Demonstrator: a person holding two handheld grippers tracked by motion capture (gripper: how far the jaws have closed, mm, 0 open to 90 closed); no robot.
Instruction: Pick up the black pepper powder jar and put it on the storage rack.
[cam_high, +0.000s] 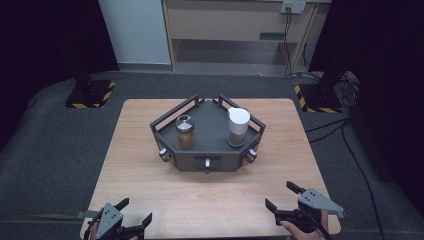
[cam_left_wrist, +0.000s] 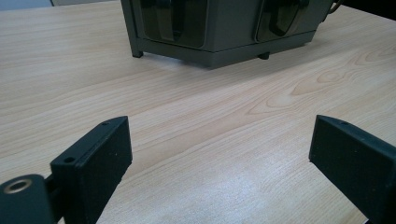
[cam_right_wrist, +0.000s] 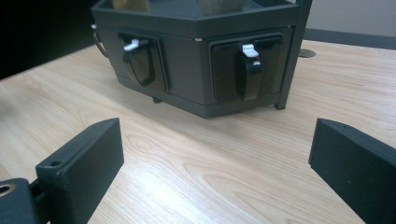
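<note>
While both grippers wait at the near edge of the table (cam_high: 150, 200), a dark rack (cam_high: 207, 150) sits at its middle, well apart from them. On the rack's deck stand two containers: a glass jar (cam_high: 185, 132) with a metal cap and brownish contents on the left, and a taller jar (cam_high: 238, 127) with a white lid on the right, the two apart from each other. Three hooks or handles (too small to tell which) hang on the rack's front faces.

The left gripper (cam_high: 134, 212) sits at the near left corner, jaws spread wide with nothing between them; in the left gripper view they frame bare wood with the rack (cam_left_wrist: 219, 32) beyond. The right gripper (cam_high: 282, 196), held by a hand (cam_high: 300, 231) at the near right, is likewise spread and empty; its view faces two of the rack's front panels (cam_right_wrist: 201, 70).
</note>
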